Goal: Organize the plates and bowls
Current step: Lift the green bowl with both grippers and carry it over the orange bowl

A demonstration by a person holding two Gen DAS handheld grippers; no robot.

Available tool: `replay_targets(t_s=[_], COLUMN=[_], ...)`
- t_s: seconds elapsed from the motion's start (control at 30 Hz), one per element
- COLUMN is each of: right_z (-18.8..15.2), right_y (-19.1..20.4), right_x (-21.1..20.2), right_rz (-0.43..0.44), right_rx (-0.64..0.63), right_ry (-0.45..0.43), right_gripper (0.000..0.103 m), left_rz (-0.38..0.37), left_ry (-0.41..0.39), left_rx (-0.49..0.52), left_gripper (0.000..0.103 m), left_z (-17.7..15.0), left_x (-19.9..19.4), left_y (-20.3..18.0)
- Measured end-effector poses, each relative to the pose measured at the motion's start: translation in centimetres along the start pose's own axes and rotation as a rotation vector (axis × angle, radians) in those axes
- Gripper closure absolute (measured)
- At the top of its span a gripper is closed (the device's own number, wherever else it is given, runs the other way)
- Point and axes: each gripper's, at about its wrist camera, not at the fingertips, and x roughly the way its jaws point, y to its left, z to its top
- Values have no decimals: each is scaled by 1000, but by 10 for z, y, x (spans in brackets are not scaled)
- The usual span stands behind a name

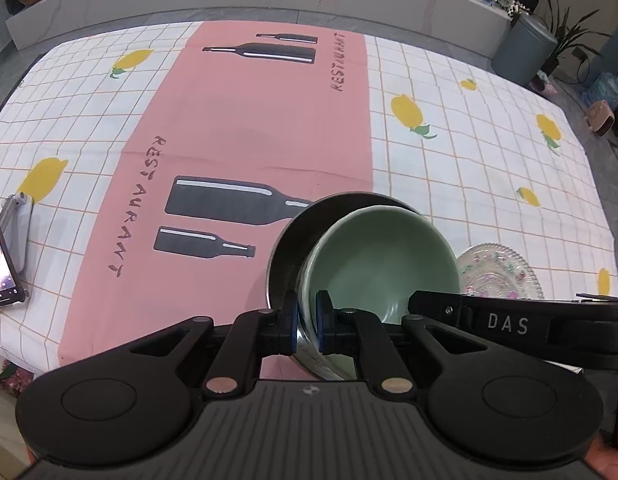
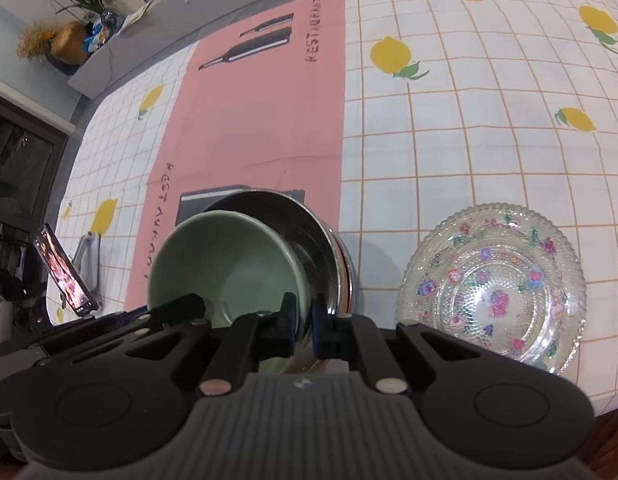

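Left gripper (image 1: 306, 322) and right gripper (image 2: 304, 326) each clench the rim of the pale green ceramic bowl (image 1: 383, 264); it sits tilted inside the round steel bowl (image 2: 309, 232). The floral clear glass plate (image 2: 497, 288) lies just beside the steel bowl.

A pale green bowl (image 1: 383, 256) sits in a silvery steel bowl (image 1: 287, 252); the clear glass plate (image 2: 493, 284) bears pink and purple flowers.

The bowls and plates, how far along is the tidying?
Done: the green bowl sits nested in the steel bowl. In hand: the left hand-held gripper and right hand-held gripper each pinch the rims of the nested bowls. Left: the glass plate lies apart on the tablecloth, not yet stacked.
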Motion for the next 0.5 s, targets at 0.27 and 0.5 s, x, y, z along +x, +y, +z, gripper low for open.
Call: replay_targets(t_s=[0.27, 0.5], right_z=[6, 14], right_y=[6, 11], right_x=[10, 14], right_rz=[-27, -53], right_rx=[-27, -48], right_ry=[-1, -6], right_gripper=[99, 99], left_rz=[21, -8], left_ry=[-4, 15], left_rx=[24, 7], left_gripper=[91, 89], left_z=[0, 3], left_x=[5, 6], left_y=[-1, 3])
